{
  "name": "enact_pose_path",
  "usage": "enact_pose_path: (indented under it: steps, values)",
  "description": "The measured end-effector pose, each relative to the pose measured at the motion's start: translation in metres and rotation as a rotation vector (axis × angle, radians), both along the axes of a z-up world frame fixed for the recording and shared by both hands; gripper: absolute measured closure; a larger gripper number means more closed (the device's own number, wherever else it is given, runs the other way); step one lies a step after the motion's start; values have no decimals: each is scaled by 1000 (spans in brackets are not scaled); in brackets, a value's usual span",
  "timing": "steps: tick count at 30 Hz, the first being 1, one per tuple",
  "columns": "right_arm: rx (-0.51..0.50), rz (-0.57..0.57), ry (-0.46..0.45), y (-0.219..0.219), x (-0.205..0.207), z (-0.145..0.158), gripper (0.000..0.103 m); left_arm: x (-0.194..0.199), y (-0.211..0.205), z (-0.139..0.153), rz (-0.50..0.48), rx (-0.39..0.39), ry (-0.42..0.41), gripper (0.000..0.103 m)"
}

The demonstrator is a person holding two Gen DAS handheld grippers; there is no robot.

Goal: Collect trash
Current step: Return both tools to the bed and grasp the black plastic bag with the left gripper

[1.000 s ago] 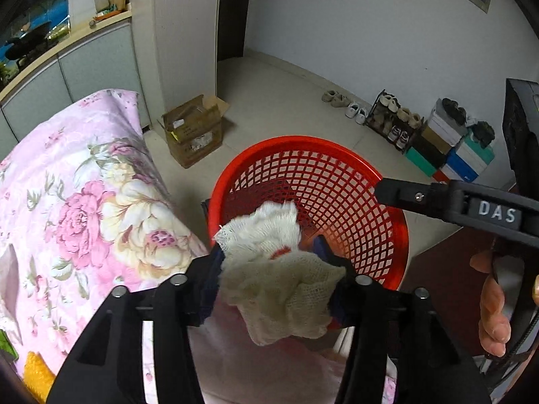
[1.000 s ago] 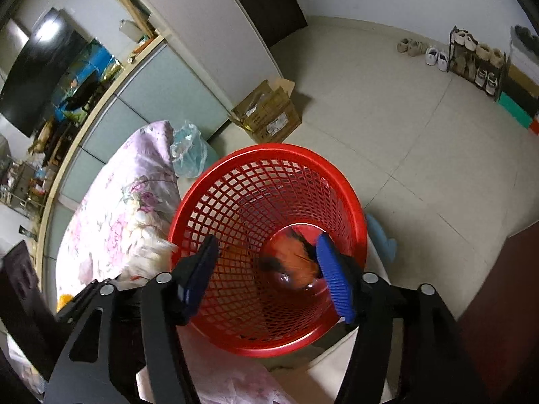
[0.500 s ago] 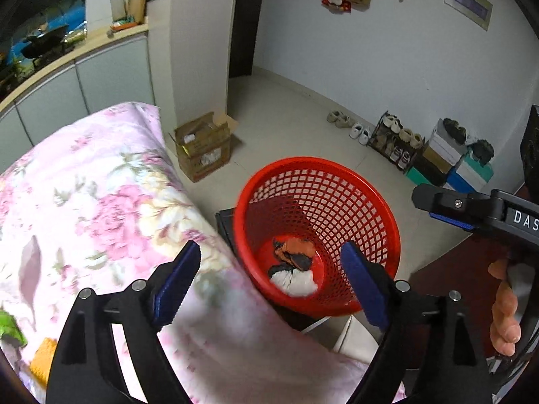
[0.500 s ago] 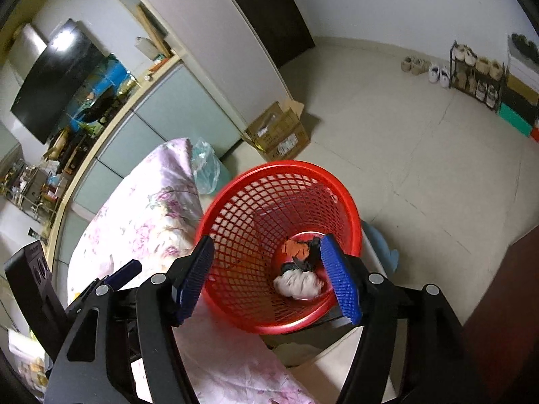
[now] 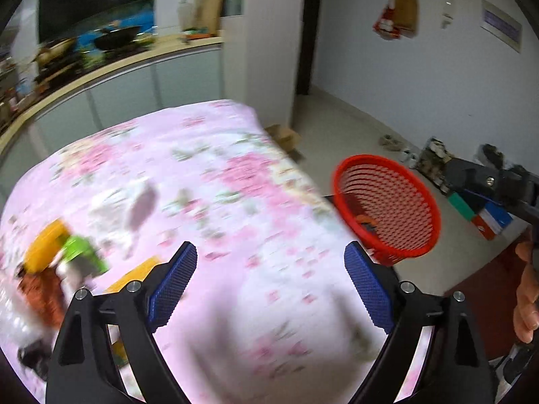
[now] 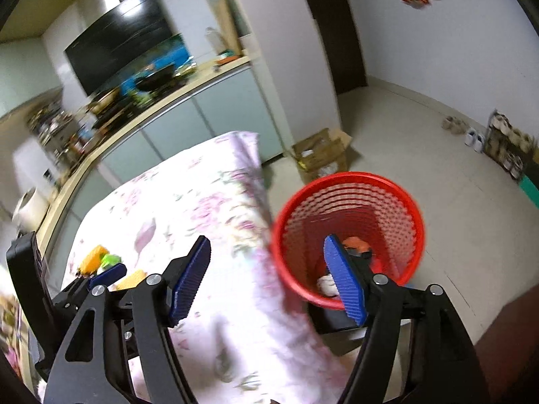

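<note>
The red mesh basket [image 5: 397, 202] [image 6: 350, 208] stands beside the table's end, with orange scraps [image 6: 353, 244] and a white wad [image 6: 326, 284] in its bottom. My left gripper [image 5: 269, 262] hovers over the pink floral tablecloth [image 5: 219, 185]; its jaws are opening and nothing is between them. Blurred trash lies at its left: a yellow piece [image 5: 47, 249], a green piece [image 5: 81, 252] and a brown-orange piece [image 5: 37, 293]. My right gripper [image 6: 266, 245] hangs between the table's edge and the basket, its jaws opening around nothing.
A cardboard box [image 6: 320, 155] sits on the tiled floor behind the basket. Shoes and a rack [image 6: 505, 144] line the far wall, with coloured boxes [image 5: 485, 215] nearby. A counter with pale cabinets [image 5: 118, 77] runs behind the table. A hand [image 5: 525, 296] shows at right.
The left gripper let the white mesh rag drop into the basket, opened wide and swung left over the table. The right gripper drew back and up from the basket and opened a little.
</note>
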State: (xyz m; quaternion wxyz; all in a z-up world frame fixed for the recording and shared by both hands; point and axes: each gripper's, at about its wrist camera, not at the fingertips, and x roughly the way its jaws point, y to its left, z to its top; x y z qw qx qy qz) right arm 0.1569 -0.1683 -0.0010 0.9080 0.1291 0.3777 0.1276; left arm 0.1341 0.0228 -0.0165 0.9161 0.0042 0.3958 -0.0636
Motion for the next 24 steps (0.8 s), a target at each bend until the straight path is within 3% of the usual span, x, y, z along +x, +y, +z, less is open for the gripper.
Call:
enact_pose_path:
  steps: [7, 17, 24]
  values:
    - [-4, 90, 20, 39, -5, -6, 32, -32, 66, -5, 152, 9, 10, 17]
    - [-21, 199, 48, 95, -15, -15, 29, -94, 170, -13, 455, 44, 1, 17]
    - [-42, 267, 79, 128, -14, -24, 29, -118, 219, -26, 575, 30, 34, 17]
